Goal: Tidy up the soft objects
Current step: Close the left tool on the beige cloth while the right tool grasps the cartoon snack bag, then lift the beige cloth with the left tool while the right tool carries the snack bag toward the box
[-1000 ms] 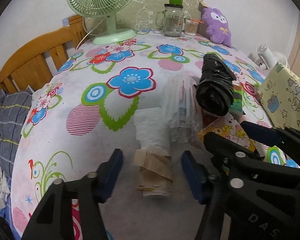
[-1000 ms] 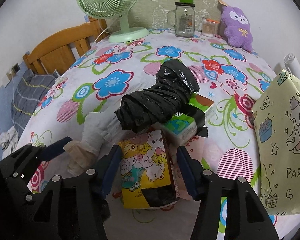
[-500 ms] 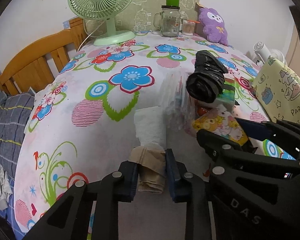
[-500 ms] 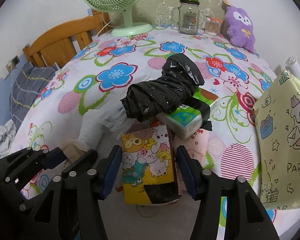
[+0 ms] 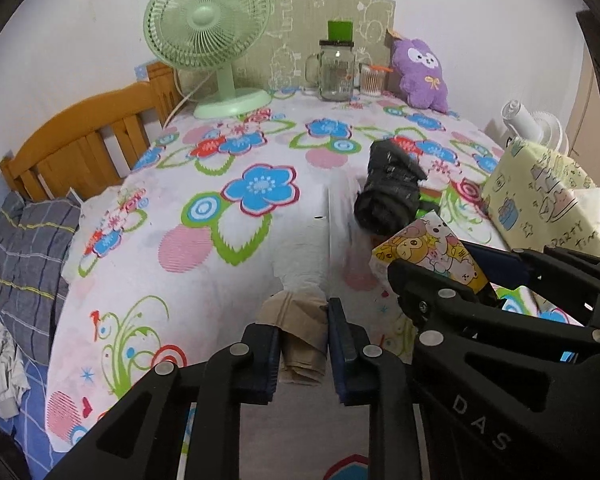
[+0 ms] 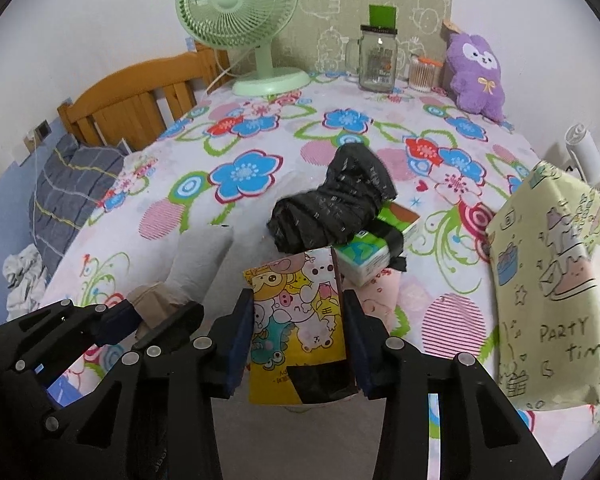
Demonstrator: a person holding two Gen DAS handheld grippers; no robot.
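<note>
Beige roll (image 5: 300, 340) between left fingers (image 5: 342, 344)

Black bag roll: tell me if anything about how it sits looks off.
The black bag roll lies slanted, its far end propped on the green tissue pack, not flat on the flowered cloth. It looks loosely rolled and crumpled. Nothing appears spilled.

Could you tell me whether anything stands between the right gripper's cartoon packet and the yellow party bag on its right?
Nothing visible does. The right gripper is shut on the cartoon packet; only bare floral tablecloth lies between it and the yellow party bag. The tissue pack and black bag roll sit farther back.
</note>
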